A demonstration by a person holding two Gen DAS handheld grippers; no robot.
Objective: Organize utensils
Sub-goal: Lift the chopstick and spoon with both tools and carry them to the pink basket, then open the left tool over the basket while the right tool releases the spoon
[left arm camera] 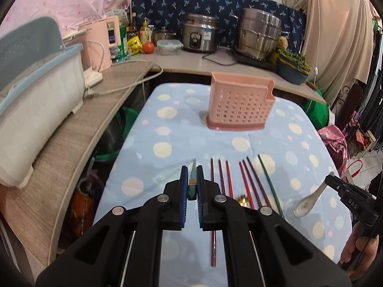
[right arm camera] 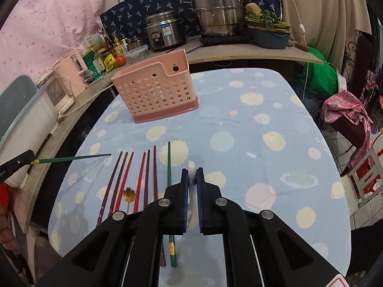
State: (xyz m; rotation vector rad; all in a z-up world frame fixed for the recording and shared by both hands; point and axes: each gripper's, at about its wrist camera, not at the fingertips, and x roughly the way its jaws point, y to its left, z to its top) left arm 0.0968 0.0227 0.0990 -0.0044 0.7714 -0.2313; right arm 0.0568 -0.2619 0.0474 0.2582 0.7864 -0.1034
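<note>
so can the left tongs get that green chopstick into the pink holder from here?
Probably yes. The left tongs are shut on the green chopstick, and only bare cloth lies between them and the pink holder, whose top is open. The right tongs hold the white spoon well aside.

tablecloth: pale blue cotton tablecloth (right arm camera: 239,129) with cream, pink and light blue dots and spiky suns
holder: salmon-pink perforated plastic utensil holder (left arm camera: 239,105), darker pink base
chopsticks: dark red and maroon lacquered chopsticks (left arm camera: 227,179); one dark green chopstick (right arm camera: 168,165)
spoon: white ceramic soup spoon (left arm camera: 308,201)
gripper pads: blue pads (left arm camera: 184,186) on black plastic fingers
backdrop: navy floral-print cloth (left arm camera: 215,2)
</note>
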